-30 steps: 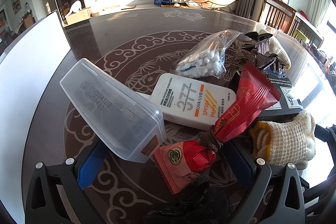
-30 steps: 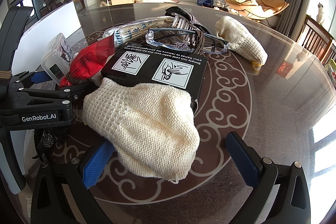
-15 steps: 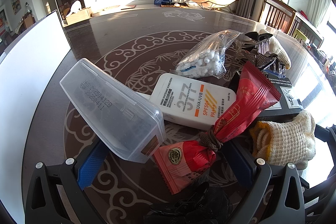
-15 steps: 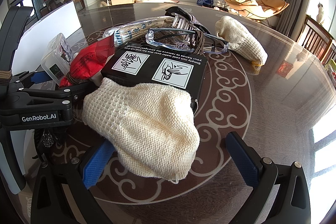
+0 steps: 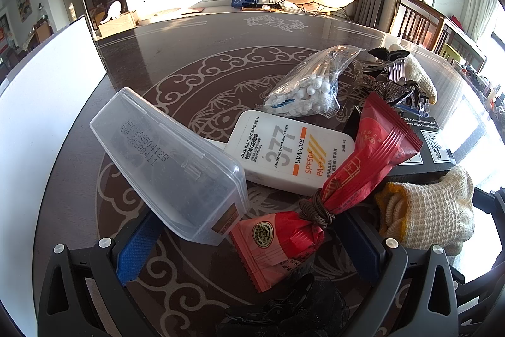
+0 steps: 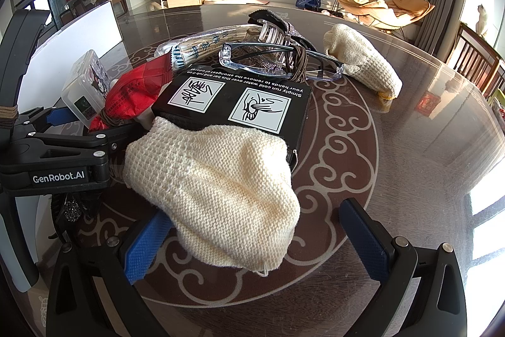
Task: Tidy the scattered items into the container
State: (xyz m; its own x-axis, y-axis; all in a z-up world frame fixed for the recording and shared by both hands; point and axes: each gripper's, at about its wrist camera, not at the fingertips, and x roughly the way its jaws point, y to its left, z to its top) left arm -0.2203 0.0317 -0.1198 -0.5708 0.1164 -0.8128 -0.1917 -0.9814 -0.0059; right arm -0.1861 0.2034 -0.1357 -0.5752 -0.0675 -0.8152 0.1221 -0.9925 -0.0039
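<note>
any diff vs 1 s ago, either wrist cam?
No visible change. Both grippers, left and right, stay open and still, holding nothing. The red snack packet still lies between the left gripper's fingers, the knit glove between the right's. The rest of the pile has not moved.

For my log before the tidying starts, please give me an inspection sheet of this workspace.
Surface: dark patterned table, glossy.
Job's things: clear plastic box, sunscreen tube, red snack packet, cotton swab bag, black box, glasses, two knit gloves.
Clutter: black hair clip.
Grippers: left tongs open; right tongs open around near glove.
Cables: nothing seen.
Surroundings: white container wall, TV, chairs.
</note>
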